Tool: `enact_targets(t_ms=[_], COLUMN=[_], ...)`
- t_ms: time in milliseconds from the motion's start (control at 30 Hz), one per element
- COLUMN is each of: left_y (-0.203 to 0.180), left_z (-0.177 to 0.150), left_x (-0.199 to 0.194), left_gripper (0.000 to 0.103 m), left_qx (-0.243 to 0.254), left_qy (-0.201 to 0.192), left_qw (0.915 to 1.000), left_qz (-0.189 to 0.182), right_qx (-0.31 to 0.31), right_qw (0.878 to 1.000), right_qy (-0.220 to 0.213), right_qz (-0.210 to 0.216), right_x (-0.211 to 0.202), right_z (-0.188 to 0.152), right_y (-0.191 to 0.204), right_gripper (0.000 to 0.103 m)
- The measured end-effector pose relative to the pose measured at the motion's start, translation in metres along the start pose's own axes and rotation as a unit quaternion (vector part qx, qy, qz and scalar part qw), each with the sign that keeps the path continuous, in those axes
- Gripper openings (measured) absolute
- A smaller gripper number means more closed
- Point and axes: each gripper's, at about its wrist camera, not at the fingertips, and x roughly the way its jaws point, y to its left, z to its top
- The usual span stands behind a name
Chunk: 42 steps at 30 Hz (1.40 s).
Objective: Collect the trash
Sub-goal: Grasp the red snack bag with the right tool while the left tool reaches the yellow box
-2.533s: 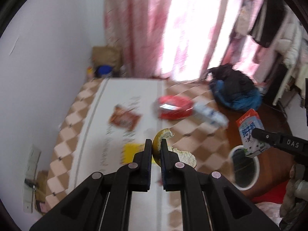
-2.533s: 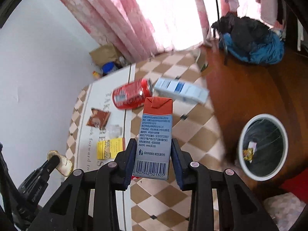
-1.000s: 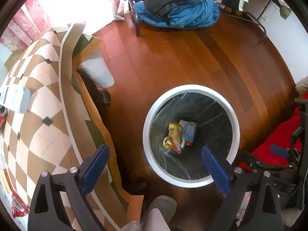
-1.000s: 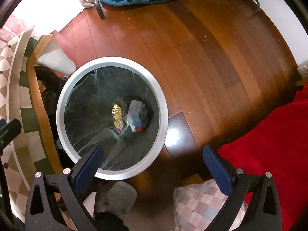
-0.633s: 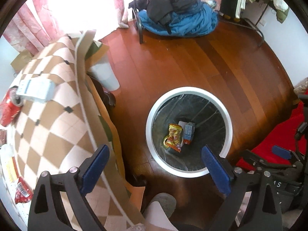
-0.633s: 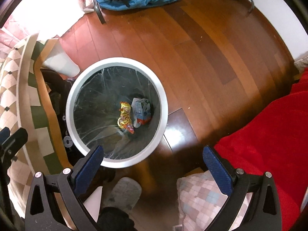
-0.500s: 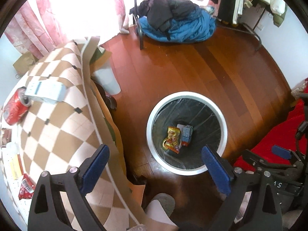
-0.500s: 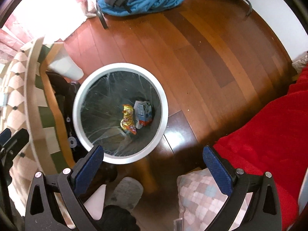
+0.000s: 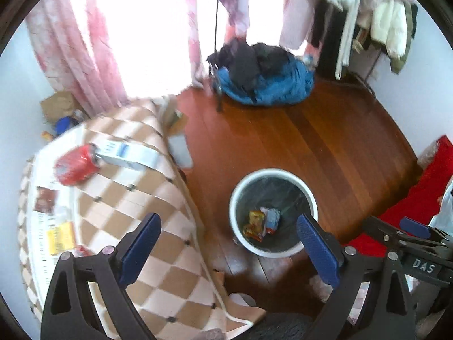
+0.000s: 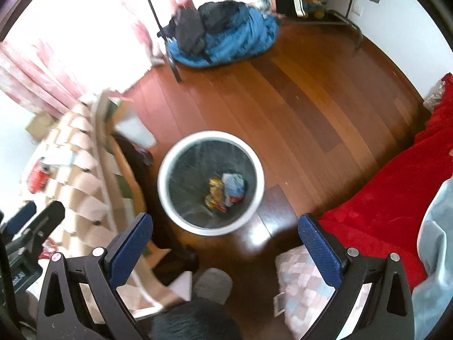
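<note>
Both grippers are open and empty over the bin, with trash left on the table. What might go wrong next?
The red can lies on its side against the blue-and-white box near the table edge; a clumsy grab may roll it off. The flat yellow packet gives little to pinch. The trash bin stands close to the hanging tablecloth.

Checkered tablecloth table (image 9: 136, 198) with red can (image 9: 74, 165), white-blue carton (image 9: 127, 157), yellow packet (image 9: 61, 238), wooden floor (image 9: 283, 141) under white bin (image 9: 273, 172)

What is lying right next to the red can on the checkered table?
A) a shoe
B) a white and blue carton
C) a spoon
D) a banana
B: in the left wrist view the white and blue carton lies on its side with one end against the red can on the checkered table.
</note>
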Motion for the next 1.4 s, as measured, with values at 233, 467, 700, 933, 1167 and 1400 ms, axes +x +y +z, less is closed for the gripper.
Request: enact_targets(t_ms=[233, 467, 700, 933, 1167, 1400], left_y=[0.087, 0.212, 0.321, 0.371, 0.371, 0.344], left_z=[-0.004, -0.053, -0.137, -0.194, -0.196, -0.160], left_x=[-0.050, -0.048, -0.007, 0.037, 0.056, 0.056], left_gripper=[0.098, 0.098, 0.098, 0.098, 0.098, 0.098], left_qx=[-0.069, -0.154, -0.221, -0.237, -0.181, -0.046], left_qy=[-0.043, -0.031, 0.042, 0.102, 0.115, 0.093], left_qw=[0.9964, 0.9820, 0.9561, 0.9436, 0.9544, 0.9748], left_qz=[0.023, 0.105, 0.188, 0.207, 0.208, 0.198], right_qx=[-0.017, -0.100, -0.159, -0.163, -0.188, -0.215], right_qw=[0.997, 0.987, 0.970, 0.959, 0.953, 0.953], right_qy=[-0.047, -0.019, 0.074, 0.140, 0.159, 0.134], right_qz=[0.061, 0.123, 0.167, 0.185, 0.176, 0.165], right_x=[-0.062, -0.054, 0.021, 0.097, 0.132, 0.123], right_z=[-0.009, -0.038, -0.095, -0.131, -0.150, -0.139], right_y=[0.061, 0.180, 0.303, 0.389, 0.427, 0.424], right_gripper=[0.103, 0.103, 0.103, 0.093, 0.052, 0.034])
